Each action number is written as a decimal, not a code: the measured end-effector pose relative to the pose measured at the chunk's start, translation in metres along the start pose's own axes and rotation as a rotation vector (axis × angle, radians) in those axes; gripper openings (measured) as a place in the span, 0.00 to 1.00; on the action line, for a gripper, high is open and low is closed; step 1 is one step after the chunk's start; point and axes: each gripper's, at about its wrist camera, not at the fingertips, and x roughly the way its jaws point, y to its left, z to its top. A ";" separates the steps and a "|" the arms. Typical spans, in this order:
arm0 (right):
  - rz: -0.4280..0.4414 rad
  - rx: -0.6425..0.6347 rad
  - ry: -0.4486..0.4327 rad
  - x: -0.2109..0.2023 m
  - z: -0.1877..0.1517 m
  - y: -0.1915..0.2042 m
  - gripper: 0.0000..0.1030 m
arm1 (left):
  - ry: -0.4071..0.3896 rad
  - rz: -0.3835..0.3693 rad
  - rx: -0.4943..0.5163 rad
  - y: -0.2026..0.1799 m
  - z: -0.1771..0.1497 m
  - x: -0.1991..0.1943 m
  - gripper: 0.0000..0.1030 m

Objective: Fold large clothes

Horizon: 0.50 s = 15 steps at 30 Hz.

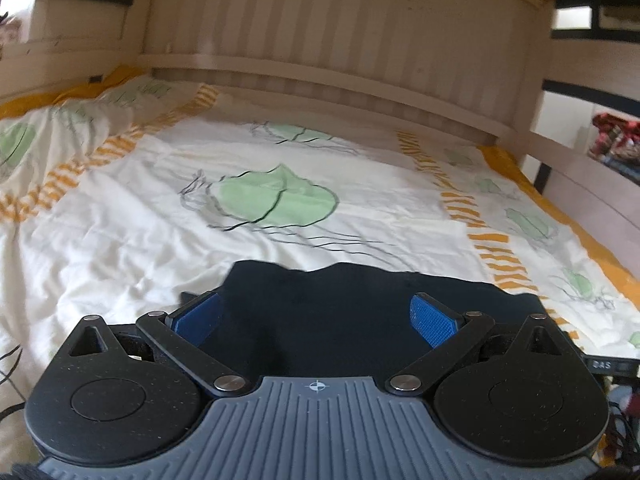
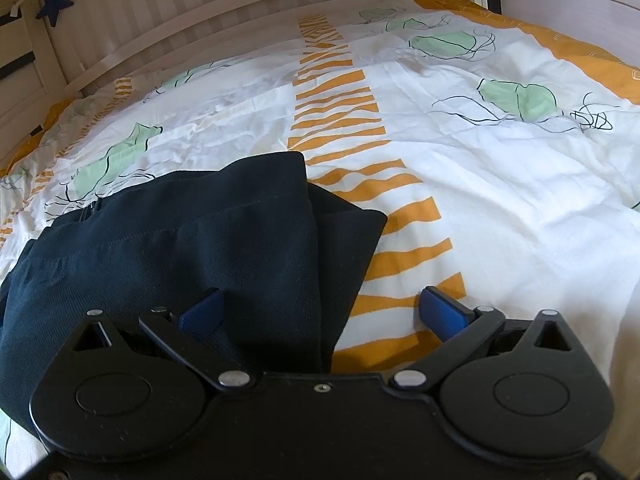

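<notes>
In the left wrist view, we saw the left tool (image 1: 318,317) spread wide, its blue ribbed pads (image 1: 431,320) well apart at 9 and 3 o'clock and gripping nothing. Between and beneath them lay the dark navy knitted garment (image 1: 340,312), spread low in the frame, from 6 o'clock to just below centre. It rested on the white quilted bedcover printed with green leaf shapes and orange striped bands (image 1: 160,208), which filled the view above it. Beyond, at 12 o'clock, stood the pale wooden slatted headboard (image 1: 340,28).

In the right wrist view, we saw the right tool (image 2: 322,312) likewise released, pads well apart. Its left pad (image 2: 202,312) sat over the garment (image 2: 180,248); its right pad stood over the bedcover (image 2: 500,208), at 4 o'clock. The garment lay in stacked layers from 9 to 6 o'clock, its top edge near centre. A dark blue star ornament (image 2: 54,2) hung at 10 o'clock.
</notes>
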 end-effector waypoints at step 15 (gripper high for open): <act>-0.042 0.107 -0.150 -0.026 0.012 -0.018 1.00 | 0.063 -0.093 0.086 -0.073 -0.018 0.016 0.99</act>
